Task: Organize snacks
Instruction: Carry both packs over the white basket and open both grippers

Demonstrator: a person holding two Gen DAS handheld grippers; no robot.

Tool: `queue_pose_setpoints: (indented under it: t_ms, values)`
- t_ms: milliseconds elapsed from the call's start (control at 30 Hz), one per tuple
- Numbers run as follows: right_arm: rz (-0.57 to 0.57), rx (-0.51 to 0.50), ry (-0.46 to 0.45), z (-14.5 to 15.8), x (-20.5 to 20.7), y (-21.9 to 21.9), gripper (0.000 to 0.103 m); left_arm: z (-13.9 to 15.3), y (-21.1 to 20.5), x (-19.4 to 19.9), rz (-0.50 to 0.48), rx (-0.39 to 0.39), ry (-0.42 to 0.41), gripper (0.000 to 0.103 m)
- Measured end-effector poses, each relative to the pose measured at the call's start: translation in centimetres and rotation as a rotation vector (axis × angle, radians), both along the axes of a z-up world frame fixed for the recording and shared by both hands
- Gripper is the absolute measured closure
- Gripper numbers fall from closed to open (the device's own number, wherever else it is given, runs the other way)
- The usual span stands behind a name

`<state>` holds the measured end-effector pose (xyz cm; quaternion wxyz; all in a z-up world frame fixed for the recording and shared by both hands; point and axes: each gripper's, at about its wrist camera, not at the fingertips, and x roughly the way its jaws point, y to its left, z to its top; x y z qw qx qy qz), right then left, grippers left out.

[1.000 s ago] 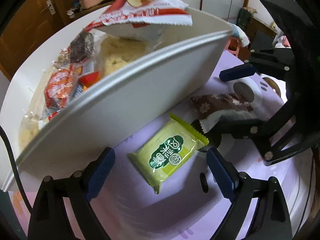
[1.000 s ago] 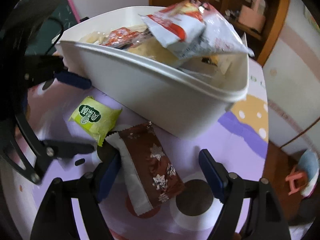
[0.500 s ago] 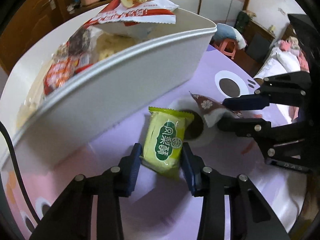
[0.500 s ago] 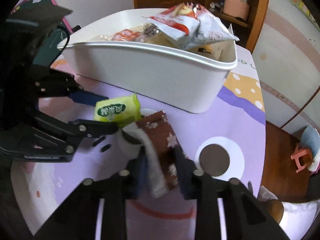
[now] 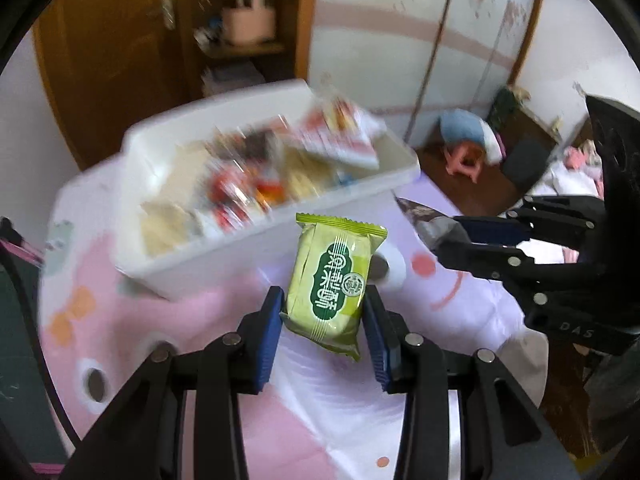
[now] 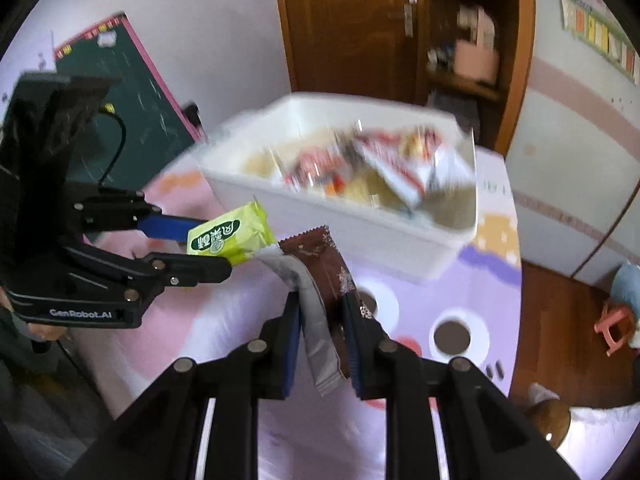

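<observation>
While one white bin [image 5: 240, 256] waits, each gripper clamps one packet: left gripper [image 5: 324, 320] green packet [image 5: 330, 280], right gripper [image 6: 322, 332] brown packet [image 6: 324, 276].

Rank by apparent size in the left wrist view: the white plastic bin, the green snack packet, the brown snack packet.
1. White plastic bin, clearly the largest.
2. Green snack packet, held in the left gripper; nearness to the camera enlarges it.
3. Brown snack packet: only a tip shows at the right gripper, so unsure.
</observation>
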<state>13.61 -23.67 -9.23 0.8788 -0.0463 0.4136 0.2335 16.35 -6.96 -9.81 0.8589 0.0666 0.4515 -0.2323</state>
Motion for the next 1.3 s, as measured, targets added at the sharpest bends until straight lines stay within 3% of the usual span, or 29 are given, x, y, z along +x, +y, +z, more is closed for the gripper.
queue_pose_setpoints:
  t_ms: [367,567,700,900,1300]
  values:
    - [-0.07,0.116,-0.252,15.1,3.6,3.0,0.083,13.8,4.0,4.1,0.188,-0.015,-0.196,0.065]
    - [-0.132,0.102,-0.284,18.3,7.6,4.3,0.082,18.3,4.7,6.4,0.243,-0.009,-0.281,0.065]
    - [-0.164,0.08,-0.261,17.9,9.7,4.9,0.082,17.9,4.5,9.0,0.276,-0.015,-0.262,0.065]
    - [-0.197,0.082,-0.191,15.4,12.4,4.8,0.082,14.5,3.9,12.4,0.299,0.004,-0.209,0.065]
    - [-0.245,0.053,-0.065,9.7,16.2,4.7,0.081,9.1,3.4,15.3,0.326,0.076,-0.144,0.064]
